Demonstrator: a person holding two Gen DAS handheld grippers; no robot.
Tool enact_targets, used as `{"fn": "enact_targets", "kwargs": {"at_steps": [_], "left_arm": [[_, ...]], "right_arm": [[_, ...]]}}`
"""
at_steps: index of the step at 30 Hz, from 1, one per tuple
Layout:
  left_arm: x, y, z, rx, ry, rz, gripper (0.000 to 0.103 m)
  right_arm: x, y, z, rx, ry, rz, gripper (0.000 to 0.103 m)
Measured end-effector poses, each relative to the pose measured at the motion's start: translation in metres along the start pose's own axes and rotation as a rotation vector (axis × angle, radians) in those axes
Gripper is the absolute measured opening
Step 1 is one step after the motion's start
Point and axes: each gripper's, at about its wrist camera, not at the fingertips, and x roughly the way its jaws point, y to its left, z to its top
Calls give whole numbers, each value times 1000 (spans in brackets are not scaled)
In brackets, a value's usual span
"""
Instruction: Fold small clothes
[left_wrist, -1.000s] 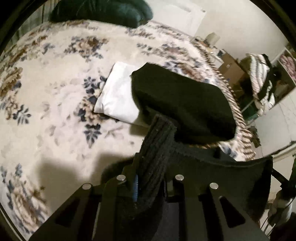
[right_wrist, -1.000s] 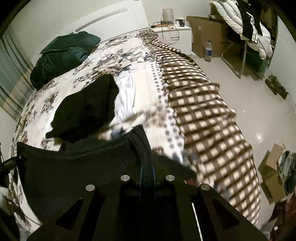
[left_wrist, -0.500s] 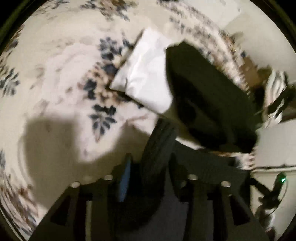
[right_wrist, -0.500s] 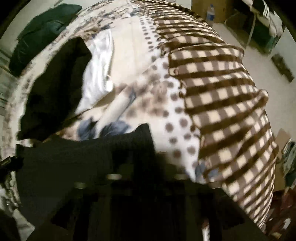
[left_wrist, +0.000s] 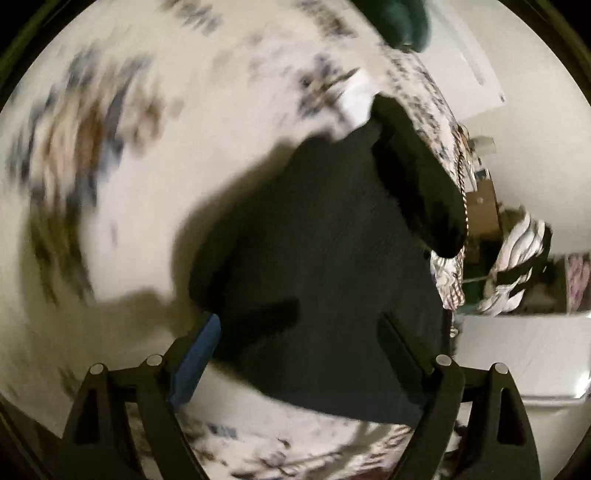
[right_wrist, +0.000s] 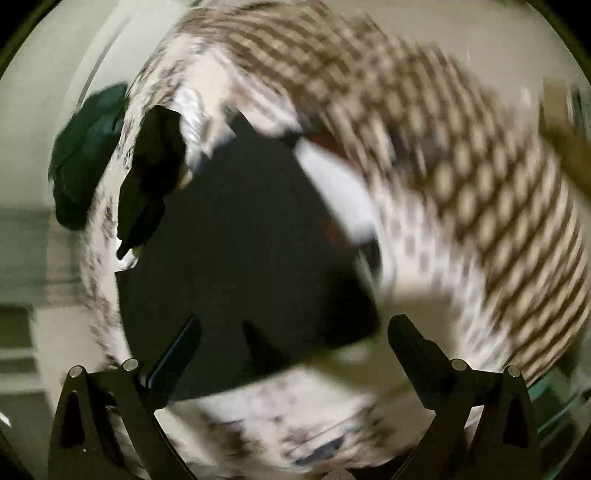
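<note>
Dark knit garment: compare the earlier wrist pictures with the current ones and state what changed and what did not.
Both grippers, left and right, let go of the dark knit garment; their jaws are opening and it now lies on the floral bedspread. The folded black and white clothes stayed put.

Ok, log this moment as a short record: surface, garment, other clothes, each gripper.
surface: patterned bedspread
garment: dark knit piece spread flat on the bed, no pad pressing on it
other clothes: black folded item over a white one, beyond the knit piece
left gripper: jaws opening, wide apart
right gripper: jaws opening, wide apart
picture quality: motion blur
</note>
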Motion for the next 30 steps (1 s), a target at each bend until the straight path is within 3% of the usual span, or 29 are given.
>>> {"fn": "enact_targets", "kwargs": {"at_steps": [2,5,9,12,14,16,19,24,28,29,30], "left_arm": [[13,11,-11,-46,11,1,87],[28,19,-14,-76,-43,-22,90],[36,26,-10,-123,-76,-29,91],[25,27,-13,-162,-77,-63,91],[19,26,-17,-151,-86,-59,91],[24,32,-20,-167,-66,-49,91],[41,45,-20,-237,-37,-75,91],[76,47,-8,-304,-47,-131,93],[91,40,0,-306,-120,-107,93],[89,38,-2,-301,-140,-107,89],[82,36,-5,-296,-172,-118,72]], "right_arm": [[21,-16,-11,74,-4,113,103],[50,-26,-8,150,-49,238,103],[83,-46,5,268,-106,302,103],[97,-61,12,369,-98,327,103],[98,-60,16,370,-86,331,103],[96,-57,20,370,-79,284,89],[91,-51,22,350,-85,220,75],[89,-41,27,313,-80,205,72],[86,-37,33,298,-74,210,72],[86,-37,32,291,-78,207,72],[84,-34,32,284,-85,204,71]]}}
